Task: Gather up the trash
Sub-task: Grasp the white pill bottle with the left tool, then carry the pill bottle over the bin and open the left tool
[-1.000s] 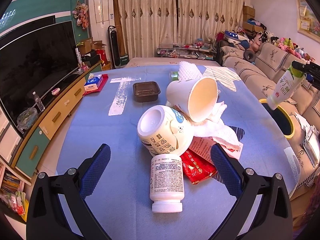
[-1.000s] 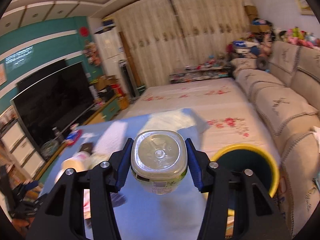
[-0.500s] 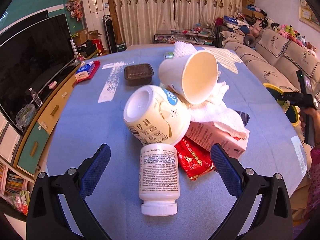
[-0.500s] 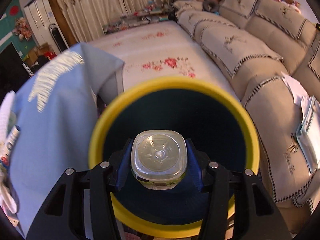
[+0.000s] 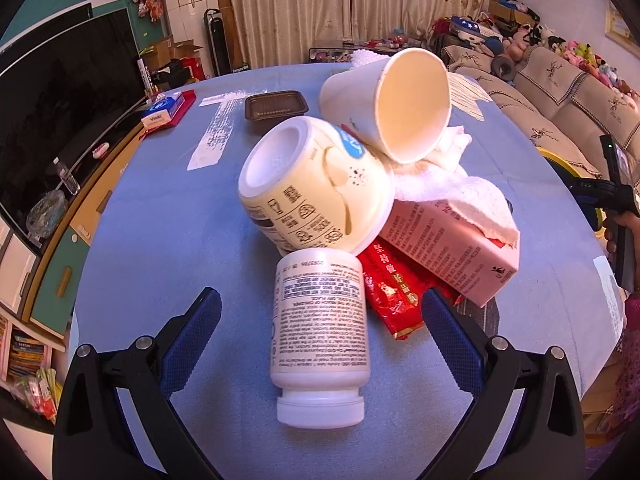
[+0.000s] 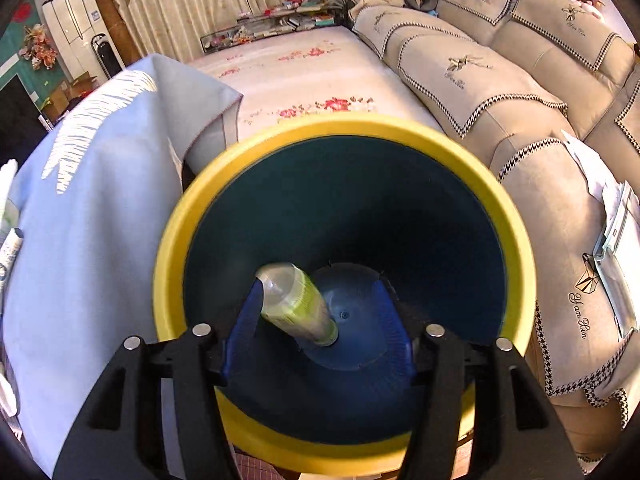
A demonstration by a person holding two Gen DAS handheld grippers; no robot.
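beside the bin (image 6: pixel 172 240), blue tablecloth (image 6: pixel 100 240) hangs.

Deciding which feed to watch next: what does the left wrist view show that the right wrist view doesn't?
Left wrist only: the trash pile, with the white pill bottle lying between the open left gripper, a cream tub, paper cup, red wrapper and pink carton.
Right wrist only: the bin's interior, where the green bottle tumbles as the right gripper has just been opening.
Both: the blue tablecloth, the yellow-rimmed bin, sofa and curtains.
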